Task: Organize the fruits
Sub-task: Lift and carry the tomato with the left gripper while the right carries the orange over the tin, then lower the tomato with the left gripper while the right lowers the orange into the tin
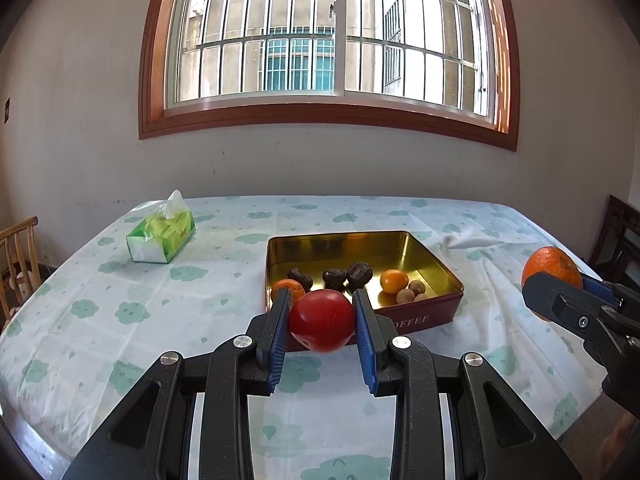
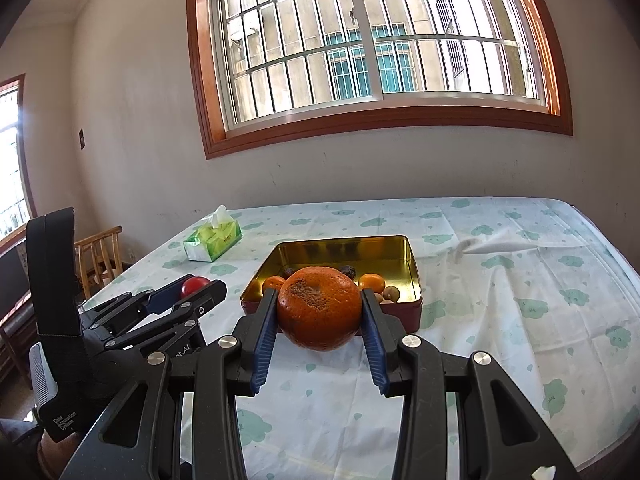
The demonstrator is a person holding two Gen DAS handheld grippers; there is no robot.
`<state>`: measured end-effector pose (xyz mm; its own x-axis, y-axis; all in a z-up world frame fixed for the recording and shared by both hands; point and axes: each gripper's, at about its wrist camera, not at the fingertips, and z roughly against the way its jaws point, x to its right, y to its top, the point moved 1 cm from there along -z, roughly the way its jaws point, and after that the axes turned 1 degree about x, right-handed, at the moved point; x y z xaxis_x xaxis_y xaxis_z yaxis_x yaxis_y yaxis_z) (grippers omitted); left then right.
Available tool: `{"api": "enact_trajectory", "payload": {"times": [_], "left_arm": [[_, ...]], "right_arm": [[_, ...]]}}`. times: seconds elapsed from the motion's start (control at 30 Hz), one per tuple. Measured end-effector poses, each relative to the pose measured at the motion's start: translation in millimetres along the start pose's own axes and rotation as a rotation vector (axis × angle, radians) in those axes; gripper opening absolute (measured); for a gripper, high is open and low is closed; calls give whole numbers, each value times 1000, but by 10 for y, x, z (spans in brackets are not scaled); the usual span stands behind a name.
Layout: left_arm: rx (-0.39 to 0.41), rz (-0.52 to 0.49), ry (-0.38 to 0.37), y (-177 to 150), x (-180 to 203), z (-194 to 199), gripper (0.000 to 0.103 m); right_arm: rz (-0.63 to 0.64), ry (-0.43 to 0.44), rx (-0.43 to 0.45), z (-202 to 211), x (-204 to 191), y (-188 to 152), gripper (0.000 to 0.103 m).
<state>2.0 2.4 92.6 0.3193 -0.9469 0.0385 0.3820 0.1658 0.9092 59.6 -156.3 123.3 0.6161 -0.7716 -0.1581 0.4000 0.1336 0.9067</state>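
My left gripper (image 1: 322, 300) is shut on a red tomato (image 1: 322, 320), held above the tablecloth just in front of the tin. My right gripper (image 2: 320, 298) is shut on a large orange with a rough brown patch (image 2: 318, 312), also held in front of the tin. The gold-lined red tin (image 1: 428, 256) holds a small orange (image 1: 289, 289), three dark wrinkled fruits (image 1: 334, 278), a kumquat-like orange fruit (image 1: 394, 281) and several small beige round fruits (image 1: 412, 290). In the right wrist view the tin (image 2: 412, 264) is behind the orange, and the left gripper (image 2: 188, 294) with the tomato (image 2: 194, 285) is at the left.
A green tissue box (image 1: 162, 236) stands at the table's far left. A crumpled white tissue (image 1: 472, 242) lies right of the tin. Wooden chairs (image 1: 18, 260) stand off the table's left side, and dark furniture (image 1: 620, 236) at its right. The wall with a window is behind.
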Motion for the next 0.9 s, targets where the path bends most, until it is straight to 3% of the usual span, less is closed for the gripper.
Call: {"api": "enact_trajectory", "payload": {"times": [0.9], "left_arm": [[-17,-15,11,138,32,-350,31]], "right_arm": [[-17,16,-25,-366,171,140,37]]}}
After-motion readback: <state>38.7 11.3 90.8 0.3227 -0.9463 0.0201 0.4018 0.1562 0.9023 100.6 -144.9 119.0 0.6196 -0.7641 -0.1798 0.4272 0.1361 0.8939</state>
